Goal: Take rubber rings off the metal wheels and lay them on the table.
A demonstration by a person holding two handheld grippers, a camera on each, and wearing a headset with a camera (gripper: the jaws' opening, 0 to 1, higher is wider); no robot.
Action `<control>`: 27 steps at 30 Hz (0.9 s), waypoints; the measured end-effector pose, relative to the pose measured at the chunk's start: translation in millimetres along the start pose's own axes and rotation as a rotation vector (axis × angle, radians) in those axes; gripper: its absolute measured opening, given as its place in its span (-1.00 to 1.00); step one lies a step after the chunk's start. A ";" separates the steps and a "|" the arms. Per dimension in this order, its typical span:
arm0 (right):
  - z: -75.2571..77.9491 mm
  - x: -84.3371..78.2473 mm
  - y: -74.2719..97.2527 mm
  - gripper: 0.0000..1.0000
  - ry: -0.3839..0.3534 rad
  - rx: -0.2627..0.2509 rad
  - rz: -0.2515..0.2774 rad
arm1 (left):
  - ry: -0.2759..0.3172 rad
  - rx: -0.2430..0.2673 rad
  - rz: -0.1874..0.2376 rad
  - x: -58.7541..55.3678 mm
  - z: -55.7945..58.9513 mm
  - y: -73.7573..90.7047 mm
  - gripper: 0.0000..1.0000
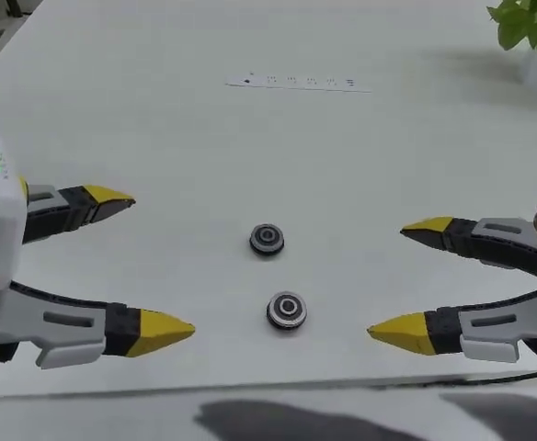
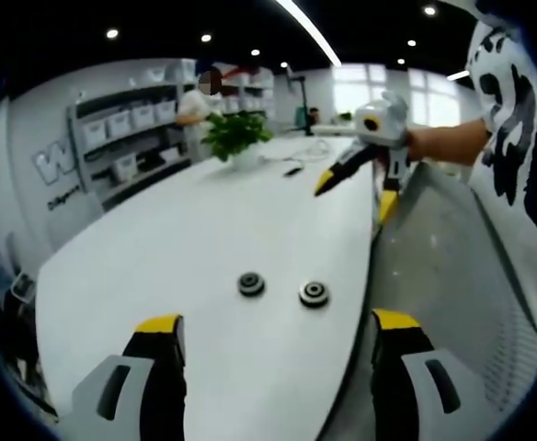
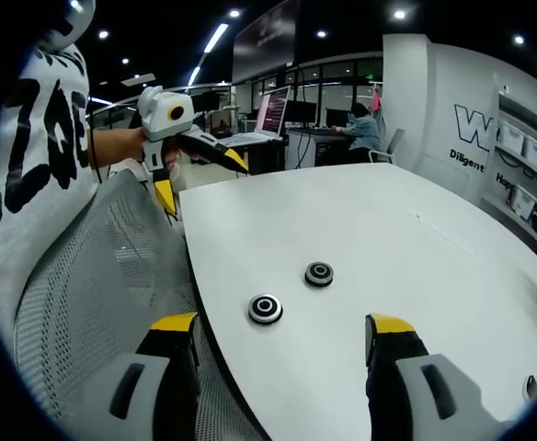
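Note:
Two small metal wheels with black rubber rings lie flat on the white table: the far wheel (image 1: 267,239) and the near wheel (image 1: 287,310). My left gripper (image 1: 149,266) hovers open at the left, its yellow tips pointing at the wheels. At the right, my right gripper (image 1: 399,280) is open too, facing them from the other side. In the left gripper view the wheels (image 2: 251,284) (image 2: 314,294) lie ahead of the wide jaws, with the right gripper (image 2: 356,188) beyond. In the right gripper view both wheels (image 3: 319,273) (image 3: 265,309) lie ahead, the left gripper (image 3: 199,179) beyond.
A white power strip (image 1: 298,83) lies flat further back on the table. A potted plant (image 1: 531,26) stands at the far right corner. The table's front edge (image 1: 250,386) runs just below the grippers, a mesh chair (image 3: 103,303) beside it.

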State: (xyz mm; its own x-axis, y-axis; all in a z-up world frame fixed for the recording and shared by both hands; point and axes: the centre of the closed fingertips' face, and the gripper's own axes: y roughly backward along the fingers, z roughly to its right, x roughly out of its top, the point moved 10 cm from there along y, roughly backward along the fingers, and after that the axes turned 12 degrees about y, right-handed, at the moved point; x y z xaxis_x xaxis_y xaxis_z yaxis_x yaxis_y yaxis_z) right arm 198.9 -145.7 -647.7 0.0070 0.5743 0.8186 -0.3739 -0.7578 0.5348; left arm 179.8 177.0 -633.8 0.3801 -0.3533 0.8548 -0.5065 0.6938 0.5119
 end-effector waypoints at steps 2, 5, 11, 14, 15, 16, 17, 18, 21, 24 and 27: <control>0.0 0.5 0.4 0.39 0.003 0.000 0.004 | 0.001 0.003 0.002 0.3 -0.1 -0.4 0.68; 0.4 0.6 1.0 0.39 0.010 0.000 0.015 | -0.009 0.008 0.007 1.5 0.7 -2.0 0.68; 1.6 0.2 0.2 0.38 0.022 0.013 0.028 | -0.009 0.032 0.021 3.9 4.1 -1.8 0.69; 2.1 0.1 -1.2 0.37 0.023 0.020 0.028 | -0.013 0.039 0.023 4.5 5.2 -1.6 0.69; 2.0 0.7 -2.2 0.38 0.026 0.027 0.031 | -0.012 0.039 0.025 4.5 5.7 -1.4 0.69; 1.9 1.3 -2.8 0.38 0.029 0.032 0.032 | -0.011 0.039 0.026 4.4 6.2 -1.3 0.69; 1.7 2.2 -3.6 0.37 0.035 0.036 0.033 | -0.011 0.039 0.025 4.0 7.0 -1.0 0.69; 1.6 2.6 -4.0 0.37 0.038 0.038 0.034 | -0.013 0.040 0.023 3.7 7.4 -0.8 0.69; 1.9 3.0 -4.8 0.37 0.042 0.040 0.033 | -0.014 0.042 0.017 2.0 7.9 0.3 0.69; 1.7 3.4 -4.8 0.37 0.039 0.042 0.036 | -0.011 0.043 0.011 0.2 8.5 1.3 0.69; 0.8 3.5 -3.8 0.37 0.039 0.040 0.038 | -0.016 0.040 0.004 -0.7 9.3 1.9 0.69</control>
State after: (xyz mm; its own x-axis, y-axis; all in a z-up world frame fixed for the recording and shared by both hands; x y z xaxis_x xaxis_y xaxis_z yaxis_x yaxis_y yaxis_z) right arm 201.0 -141.0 -646.7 -0.0432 0.5562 0.8299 -0.3363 -0.7903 0.5122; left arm 171.3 172.7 -632.6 0.3658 -0.3604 0.8581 -0.5389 0.6697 0.5110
